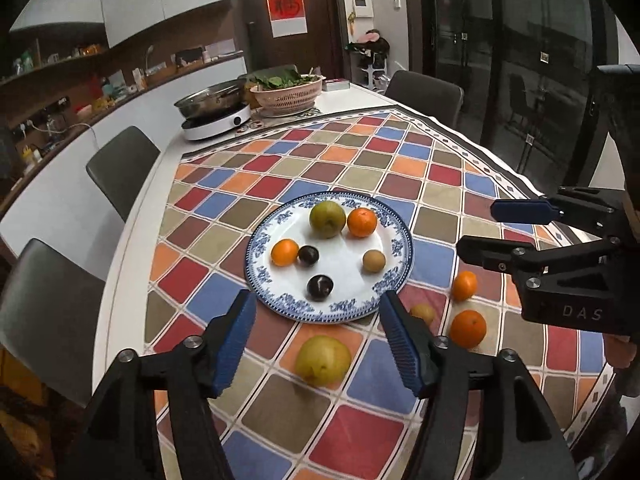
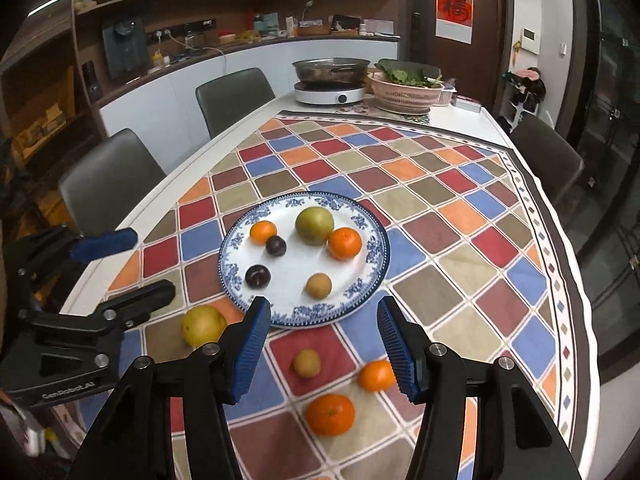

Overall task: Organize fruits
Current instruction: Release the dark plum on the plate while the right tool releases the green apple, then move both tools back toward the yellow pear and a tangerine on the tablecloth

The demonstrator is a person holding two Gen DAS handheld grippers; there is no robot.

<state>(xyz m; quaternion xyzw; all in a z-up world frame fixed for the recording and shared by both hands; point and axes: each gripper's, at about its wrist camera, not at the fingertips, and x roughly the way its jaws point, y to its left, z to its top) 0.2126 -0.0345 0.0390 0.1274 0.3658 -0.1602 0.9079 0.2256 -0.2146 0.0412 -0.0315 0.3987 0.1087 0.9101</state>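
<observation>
A round white plate (image 1: 394, 246) with a blue floral rim is seen on the bench's checked, glossy cloth (image 1: 436, 160). Six smooth fruits are held on it: a green apple (image 1: 327, 219), two oranges, two dark plums and a small tan fruit, possibly a kiwi. Off the plate, near its front edge, lie a yellow-green apple (image 1: 323, 360), two oranges and another tan fruit. The left gripper (image 1: 318, 342) and right gripper (image 2: 322, 350) are both held with ribbed blue jaws spread, nothing gripped.
</observation>
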